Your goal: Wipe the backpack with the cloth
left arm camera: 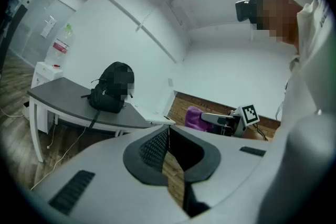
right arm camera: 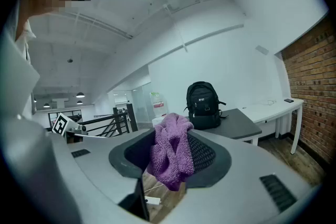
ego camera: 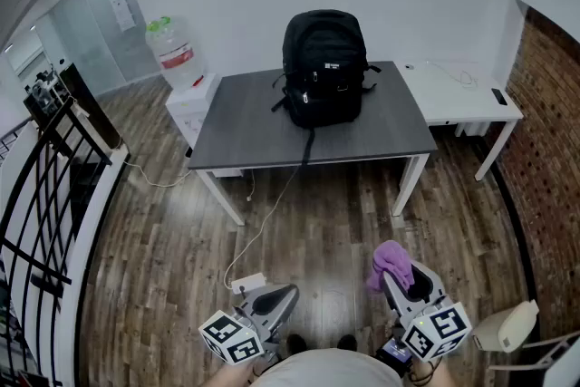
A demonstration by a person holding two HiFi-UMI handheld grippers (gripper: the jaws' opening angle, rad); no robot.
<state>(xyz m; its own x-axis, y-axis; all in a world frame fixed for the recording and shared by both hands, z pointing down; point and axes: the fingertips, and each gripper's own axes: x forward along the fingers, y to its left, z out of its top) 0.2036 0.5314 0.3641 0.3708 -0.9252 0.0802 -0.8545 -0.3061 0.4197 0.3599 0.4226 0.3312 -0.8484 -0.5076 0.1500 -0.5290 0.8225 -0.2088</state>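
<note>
A black backpack stands upright on the dark grey table, a strap hanging over the front edge. It also shows far off in the left gripper view as the backpack and in the right gripper view as the backpack. My right gripper is held low near the body, shut on a purple cloth; the cloth bunches between its jaws. My left gripper is also low, shut with nothing in it. Both are far from the table.
A white desk adjoins the table on the right, next to a brick wall. A water dispenser stands at the back left. A black railing runs along the left. A cable and power strip lie on the wooden floor.
</note>
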